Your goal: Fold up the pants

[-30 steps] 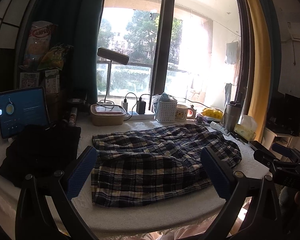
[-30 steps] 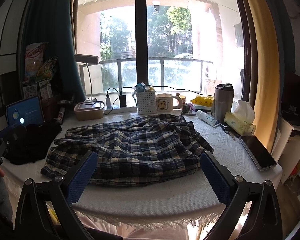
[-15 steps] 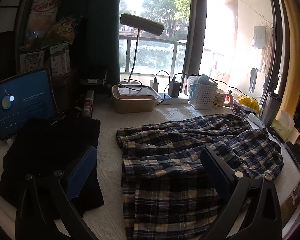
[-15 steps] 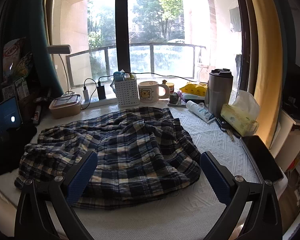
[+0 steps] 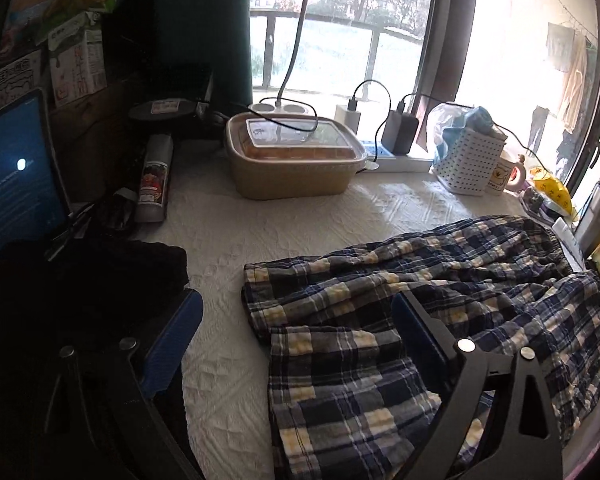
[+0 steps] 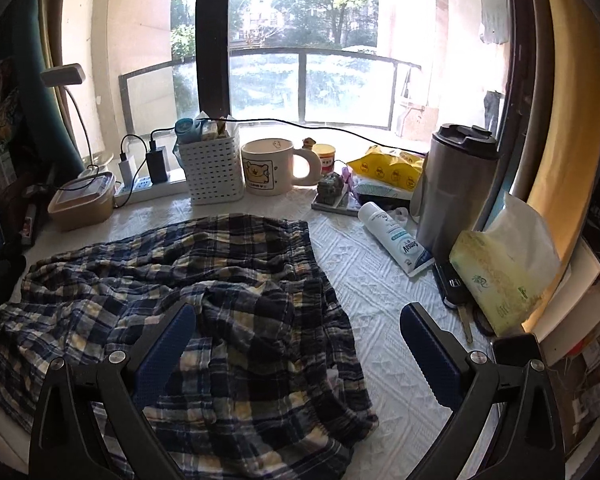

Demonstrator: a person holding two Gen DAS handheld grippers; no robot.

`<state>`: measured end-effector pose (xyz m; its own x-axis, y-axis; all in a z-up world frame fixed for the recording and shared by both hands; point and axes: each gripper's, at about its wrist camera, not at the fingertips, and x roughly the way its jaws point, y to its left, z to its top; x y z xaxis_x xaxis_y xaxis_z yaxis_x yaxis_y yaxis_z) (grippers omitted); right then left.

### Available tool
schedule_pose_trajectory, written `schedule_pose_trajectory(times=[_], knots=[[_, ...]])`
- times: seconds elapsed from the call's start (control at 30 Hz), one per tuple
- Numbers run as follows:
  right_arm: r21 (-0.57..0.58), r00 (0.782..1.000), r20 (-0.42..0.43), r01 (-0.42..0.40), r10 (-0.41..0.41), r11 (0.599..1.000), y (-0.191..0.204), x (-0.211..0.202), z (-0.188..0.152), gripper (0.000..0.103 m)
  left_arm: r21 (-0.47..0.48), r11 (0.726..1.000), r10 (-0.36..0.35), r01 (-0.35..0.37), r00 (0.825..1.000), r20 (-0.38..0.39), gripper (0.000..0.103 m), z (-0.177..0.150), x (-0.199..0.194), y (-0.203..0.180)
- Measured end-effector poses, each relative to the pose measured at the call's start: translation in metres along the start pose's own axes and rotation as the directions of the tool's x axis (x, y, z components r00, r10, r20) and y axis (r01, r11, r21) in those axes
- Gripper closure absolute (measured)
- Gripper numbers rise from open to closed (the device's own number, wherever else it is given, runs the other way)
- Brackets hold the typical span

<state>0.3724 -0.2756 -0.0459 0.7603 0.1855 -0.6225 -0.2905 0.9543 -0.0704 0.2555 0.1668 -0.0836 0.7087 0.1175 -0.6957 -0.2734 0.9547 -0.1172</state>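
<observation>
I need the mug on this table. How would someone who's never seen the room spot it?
Look along the window at the table's far edge. Right of the white perforated basket stands the cream mug; its bear drawing and thick looped handle set it apart from the tall steel tumbler.

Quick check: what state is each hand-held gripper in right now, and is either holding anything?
Left hand-held gripper: wide, jaws closing, over the plaid pants, gripping nothing.
Right hand-held gripper: open, over the pants, holding nothing.

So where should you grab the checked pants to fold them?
Probably the leg cuffs of the checked pants, where the fabric ends in a flat edge on the white cloth. Come from that open end, beside the dark clothes, sliding one jaw under; the middle is bunched.
</observation>
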Motion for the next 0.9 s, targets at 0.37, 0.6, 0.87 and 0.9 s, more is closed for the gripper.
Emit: schedule_pose_trajectory(times=[0.37, 0.6, 0.87, 0.9], knots=[[0.051, 0.971, -0.148, -0.185, 0.190, 0.981, -0.043, 0.113, 0.065, 0.012, -0.005, 0.999, 0.051, -0.052, 0.987, -0.151, 0.013, 0.019, 0.065, 0.015], [0.080, 0.912, -0.258, -0.309, 0.319, 0.948, -0.046, 0.184, 0.079, 0.024, 0.085, 0.996, 0.053, -0.035, 0.973, -0.223, 0.046, 0.019, 0.085, 0.005], [0.003, 0.877, -0.338, -0.361, 0.341, 0.933, -0.026, 0.225, 0.076, 0.069, 0.163, 0.987, 0.039, -0.002, 0.973, -0.226, 0.094, 0.026, 0.089, -0.009], [-0.018, 0.880, -0.338, -0.362, 0.335, 0.932, -0.023, 0.226, 0.075, 0.072, 0.167, 0.986, 0.042, -0.005, 0.974, -0.222, 0.095, 0.027, 0.089, -0.009]])
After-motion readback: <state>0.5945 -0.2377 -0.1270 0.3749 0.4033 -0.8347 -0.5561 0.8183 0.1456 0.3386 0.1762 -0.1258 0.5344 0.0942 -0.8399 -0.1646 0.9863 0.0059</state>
